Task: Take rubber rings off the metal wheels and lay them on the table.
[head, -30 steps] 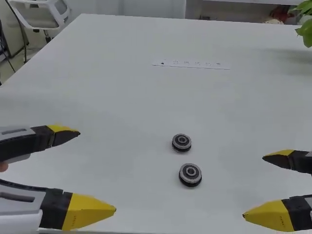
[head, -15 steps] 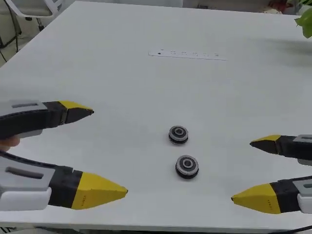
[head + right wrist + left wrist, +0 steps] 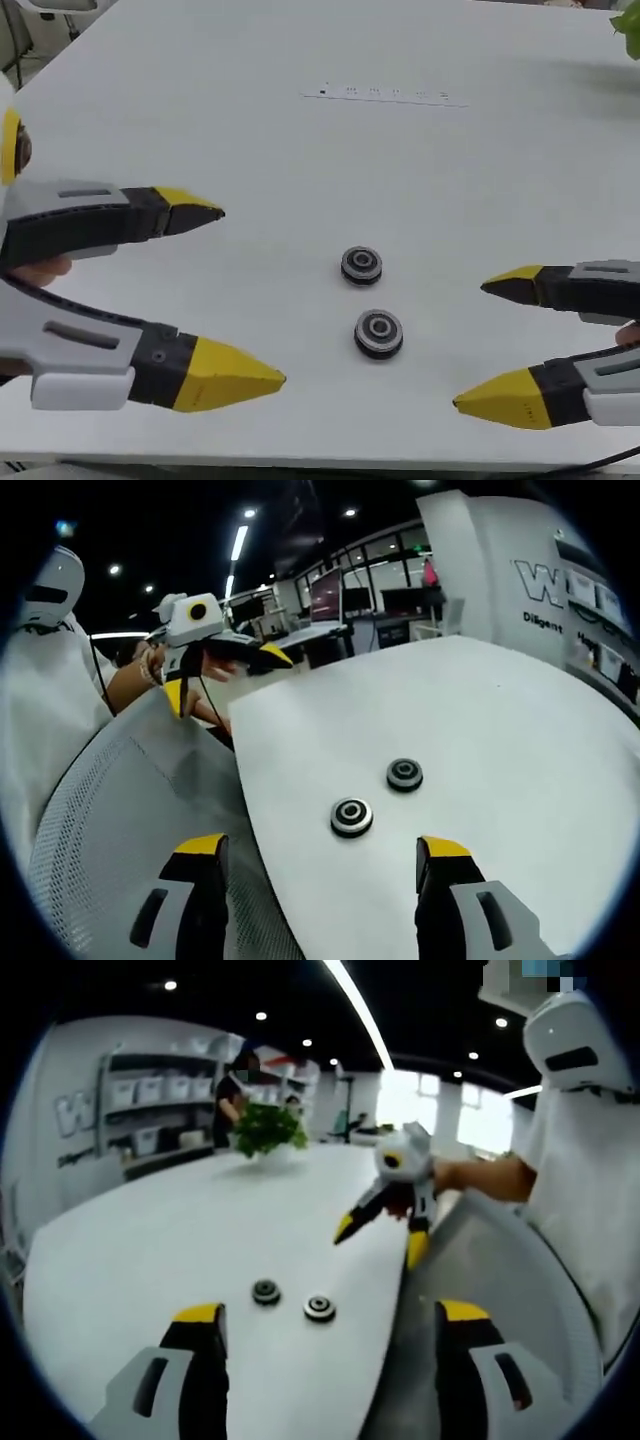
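With my left gripper [image 3: 252, 295] and right gripper [image 3: 469, 345] jaws apart and empty, an off-centre pinch on a rubber ring [image 3: 378, 352] could shove the 2 loose metal wheels [image 3: 361, 265] across the smooth tabletop [image 3: 400, 170].

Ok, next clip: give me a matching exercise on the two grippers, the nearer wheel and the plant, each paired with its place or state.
Things:
1. left gripper
2. right gripper
3. nearer wheel
4. plant

Places or states:
A. green, at the far right corner in the head view
B. open, on the left side
C. open, on the right side
D. lying flat, touched by nothing

Pairs: 1-B, 2-C, 3-D, 4-A
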Demonstrator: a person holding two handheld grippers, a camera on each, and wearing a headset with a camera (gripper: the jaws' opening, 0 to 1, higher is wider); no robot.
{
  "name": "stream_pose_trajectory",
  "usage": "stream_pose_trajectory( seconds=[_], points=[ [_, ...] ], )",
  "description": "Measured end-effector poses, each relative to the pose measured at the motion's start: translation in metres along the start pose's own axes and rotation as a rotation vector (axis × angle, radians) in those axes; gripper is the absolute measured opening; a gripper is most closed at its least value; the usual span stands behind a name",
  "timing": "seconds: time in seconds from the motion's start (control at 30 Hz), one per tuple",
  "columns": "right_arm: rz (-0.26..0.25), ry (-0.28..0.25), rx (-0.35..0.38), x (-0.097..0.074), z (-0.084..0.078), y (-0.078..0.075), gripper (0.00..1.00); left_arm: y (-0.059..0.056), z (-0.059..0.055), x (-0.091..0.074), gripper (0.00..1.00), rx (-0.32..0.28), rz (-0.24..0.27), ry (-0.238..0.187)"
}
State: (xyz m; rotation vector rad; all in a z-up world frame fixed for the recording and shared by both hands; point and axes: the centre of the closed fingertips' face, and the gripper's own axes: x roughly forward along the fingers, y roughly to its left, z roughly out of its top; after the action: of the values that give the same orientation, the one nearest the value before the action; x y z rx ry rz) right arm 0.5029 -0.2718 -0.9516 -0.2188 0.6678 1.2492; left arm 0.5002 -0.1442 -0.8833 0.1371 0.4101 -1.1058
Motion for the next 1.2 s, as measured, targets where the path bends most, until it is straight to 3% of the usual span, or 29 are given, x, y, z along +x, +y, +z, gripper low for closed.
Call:
stream_pose_trajectory(
  seconds=[0.3,0.53,0.73,0.97,1.2],
  points=[
    [0.028,0.021,-0.045,0.009,0.004,-0.003,0.69,-0.006,0.008,0.013,0.85,0.018,-0.054,0.0],
    [0.053,0.025,-0.073,0.017,0.014,-0.008,0.65,-0.002,0.015,0.026,0.83,0.053,-0.075,0.009],
    [0.064,0.019,-0.095,0.022,0.026,-0.013,0.64,0.006,0.03,0.04,0.8,0.109,-0.101,-0.017],
    [0.093,0.041,-0.108,0.032,0.035,-0.014,0.63,0.018,0.039,0.058,0.79,0.11,-0.119,-0.01],
    [0.101,0.04,-0.137,0.037,0.048,-0.014,0.63,0.013,0.04,0.072,0.78,0.143,-0.155,0.006]
  ],
)
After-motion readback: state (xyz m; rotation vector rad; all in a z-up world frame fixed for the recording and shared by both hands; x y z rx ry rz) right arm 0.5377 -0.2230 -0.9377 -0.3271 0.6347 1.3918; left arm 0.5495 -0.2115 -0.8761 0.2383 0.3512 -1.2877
